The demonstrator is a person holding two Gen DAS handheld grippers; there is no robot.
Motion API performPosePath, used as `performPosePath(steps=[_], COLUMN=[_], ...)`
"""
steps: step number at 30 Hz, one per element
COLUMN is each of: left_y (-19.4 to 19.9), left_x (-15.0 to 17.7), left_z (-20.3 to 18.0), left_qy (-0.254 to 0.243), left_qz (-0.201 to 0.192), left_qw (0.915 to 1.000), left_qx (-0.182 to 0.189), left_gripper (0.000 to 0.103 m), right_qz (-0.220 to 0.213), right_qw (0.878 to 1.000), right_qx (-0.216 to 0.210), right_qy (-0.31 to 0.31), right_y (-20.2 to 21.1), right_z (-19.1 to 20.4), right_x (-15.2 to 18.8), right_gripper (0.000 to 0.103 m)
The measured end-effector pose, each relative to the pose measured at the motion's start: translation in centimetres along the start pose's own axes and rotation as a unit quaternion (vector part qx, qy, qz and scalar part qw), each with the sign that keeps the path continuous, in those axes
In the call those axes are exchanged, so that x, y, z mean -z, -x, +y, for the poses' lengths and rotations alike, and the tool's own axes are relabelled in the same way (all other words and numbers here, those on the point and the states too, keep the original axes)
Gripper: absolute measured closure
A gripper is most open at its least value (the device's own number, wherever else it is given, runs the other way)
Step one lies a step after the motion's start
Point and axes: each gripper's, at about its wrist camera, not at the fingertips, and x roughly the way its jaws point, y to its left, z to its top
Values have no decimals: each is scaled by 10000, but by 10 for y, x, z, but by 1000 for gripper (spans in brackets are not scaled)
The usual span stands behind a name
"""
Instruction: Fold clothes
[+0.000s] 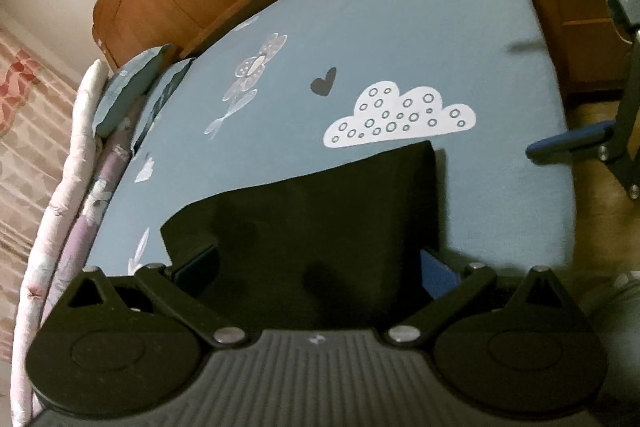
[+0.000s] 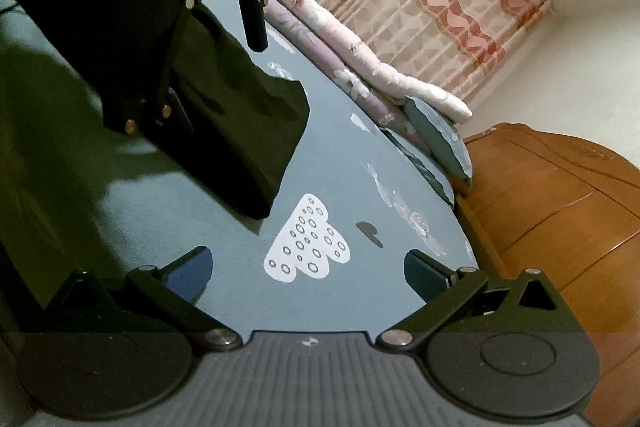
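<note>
A black garment (image 1: pixel 320 227) lies folded on a blue sheet (image 1: pixel 400 39). The left gripper (image 1: pixel 320 267) hovers over it, jaws wide; the right gripper (image 2: pixel 306 267) — equally wide, empty — is held beside it. Edges are best aligned before pressing flat.

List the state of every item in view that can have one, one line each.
black garment: folded flat on the bed, not gripped
left gripper: open, jaws either side of the garment's near edge
right gripper: open, empty, over the cloud print
blue bed sheet: spread smooth
rolled quilt: bundled along the bed's far edge
</note>
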Motion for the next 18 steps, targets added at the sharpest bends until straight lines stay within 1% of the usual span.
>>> performPosePath(steps=[4,7,10,13,18], left_y=[0,-1,0,1,2], left_x=[-1,-1,0,2,6], left_z=[6,10,16,21,32], left_qy=[103,158,253,338,559], left_qz=[1,-9,-59,-105,-150], left_qw=[9999,9998,9997,9994,9978], left_qx=[-29,-83,-46,61,310], left_gripper=[1,1,1,1,1], right_qz=[-108,-210,-333,-442,-468], right_qw=[9999,9997,9993,9986,9978], right_qx=[-68,-98,-130,-162,-256], right_qy=[-59,16,121,238,390], right_y=[-4,-12,-20,-30,-40], right_z=[-1,2,5,6,8], right_x=[-7,-14,-24,-36,-49], right_gripper=[0,0,0,0,0])
